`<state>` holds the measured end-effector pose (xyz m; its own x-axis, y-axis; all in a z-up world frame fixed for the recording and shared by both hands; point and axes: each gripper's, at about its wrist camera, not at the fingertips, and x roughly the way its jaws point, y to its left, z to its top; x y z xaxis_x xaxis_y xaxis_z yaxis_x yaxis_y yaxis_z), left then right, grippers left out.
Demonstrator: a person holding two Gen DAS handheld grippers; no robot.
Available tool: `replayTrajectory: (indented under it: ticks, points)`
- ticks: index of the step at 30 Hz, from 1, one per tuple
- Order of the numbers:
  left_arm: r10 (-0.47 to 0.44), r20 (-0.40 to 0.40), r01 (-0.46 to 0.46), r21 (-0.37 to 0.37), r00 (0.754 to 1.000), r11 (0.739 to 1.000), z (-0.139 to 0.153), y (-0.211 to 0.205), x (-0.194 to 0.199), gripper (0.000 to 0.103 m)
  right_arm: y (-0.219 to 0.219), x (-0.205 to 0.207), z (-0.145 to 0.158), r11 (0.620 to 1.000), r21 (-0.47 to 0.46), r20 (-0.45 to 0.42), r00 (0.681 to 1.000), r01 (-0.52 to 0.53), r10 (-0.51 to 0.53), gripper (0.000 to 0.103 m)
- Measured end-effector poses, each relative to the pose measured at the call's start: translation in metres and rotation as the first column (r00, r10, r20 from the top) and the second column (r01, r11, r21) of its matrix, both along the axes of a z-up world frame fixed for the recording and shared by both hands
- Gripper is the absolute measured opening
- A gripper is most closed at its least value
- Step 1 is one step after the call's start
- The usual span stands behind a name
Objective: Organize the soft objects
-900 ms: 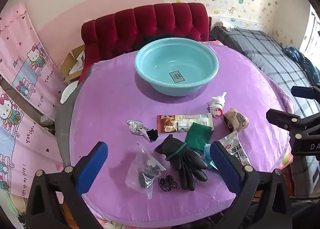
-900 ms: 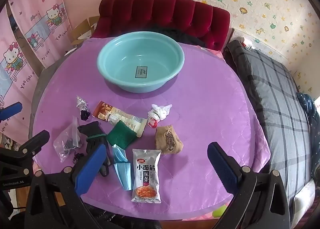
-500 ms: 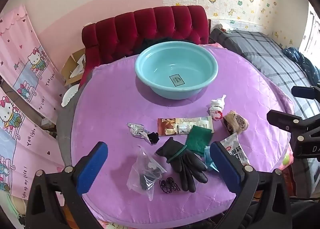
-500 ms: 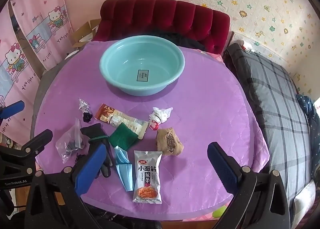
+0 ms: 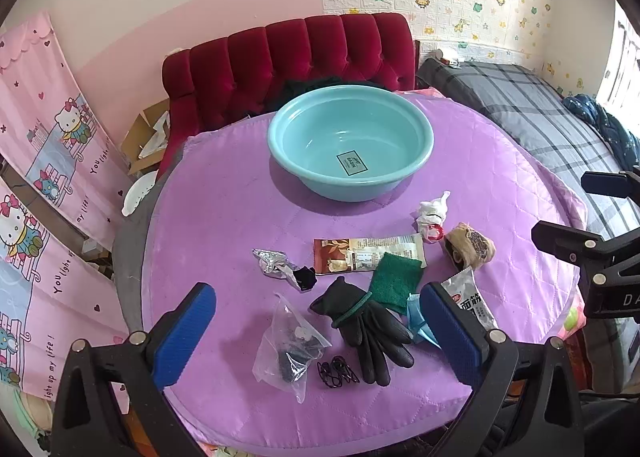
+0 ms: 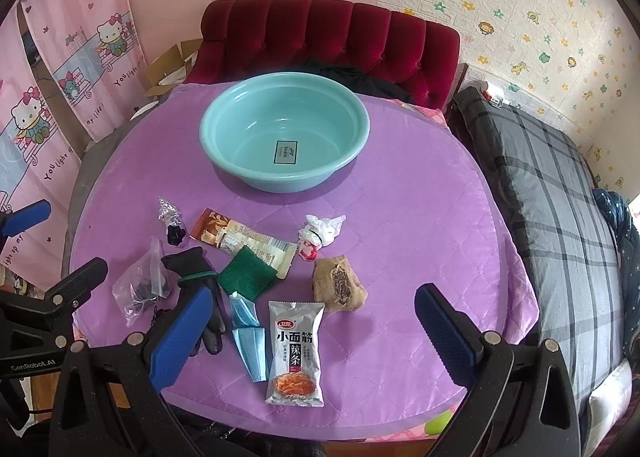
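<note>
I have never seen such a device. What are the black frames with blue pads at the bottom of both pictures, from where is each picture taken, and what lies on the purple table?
The frames are two hand-held grippers, one in each of a person's hands; there is no robot arm. Each carries a camera looking forward along its two blue fingers. One picture comes from the left gripper, the other from the right gripper. Both are open and hold nothing.

On the purple table stands an empty teal basin. Nearer lie a black glove, a green cloth, a blue face mask, a snack packet, a long wrapper, a clear plastic bag, a brown pouch and a crumpled white wrapper.
</note>
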<state>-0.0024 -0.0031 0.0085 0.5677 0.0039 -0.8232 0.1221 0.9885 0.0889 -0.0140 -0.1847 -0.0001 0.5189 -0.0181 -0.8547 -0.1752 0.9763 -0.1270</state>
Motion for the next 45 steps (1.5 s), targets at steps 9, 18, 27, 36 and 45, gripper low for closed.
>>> replayTrajectory:
  ticks: [9,18,27,36,45]
  points:
    - [0.002,0.001,-0.002,0.009,1.000,1.000,-0.001,0.001,0.001,0.103,0.001,0.000,-0.002,1.000,0.003,-0.007,1.000,-0.001,0.001,0.103]
    - [0.001,0.000,-0.001,0.013,1.000,1.000,-0.002,0.002,0.001,0.103,0.002,0.001,-0.001,1.000,0.000,-0.008,1.000,-0.011,0.011,0.103]
    - [0.001,-0.006,-0.001,0.016,1.000,1.000,-0.003,0.005,0.002,0.103,0.003,0.002,-0.001,1.000,-0.006,-0.009,1.000,-0.016,0.016,0.103]
    - [0.000,-0.011,0.000,0.014,1.000,1.000,-0.004,0.005,0.003,0.103,0.005,0.002,-0.001,1.000,-0.014,-0.009,1.000,-0.023,0.023,0.103]
    - [0.007,-0.019,-0.007,0.008,1.000,1.000,-0.008,0.011,0.004,0.103,0.001,0.005,-0.003,1.000,-0.006,-0.023,1.000,-0.010,0.010,0.103]
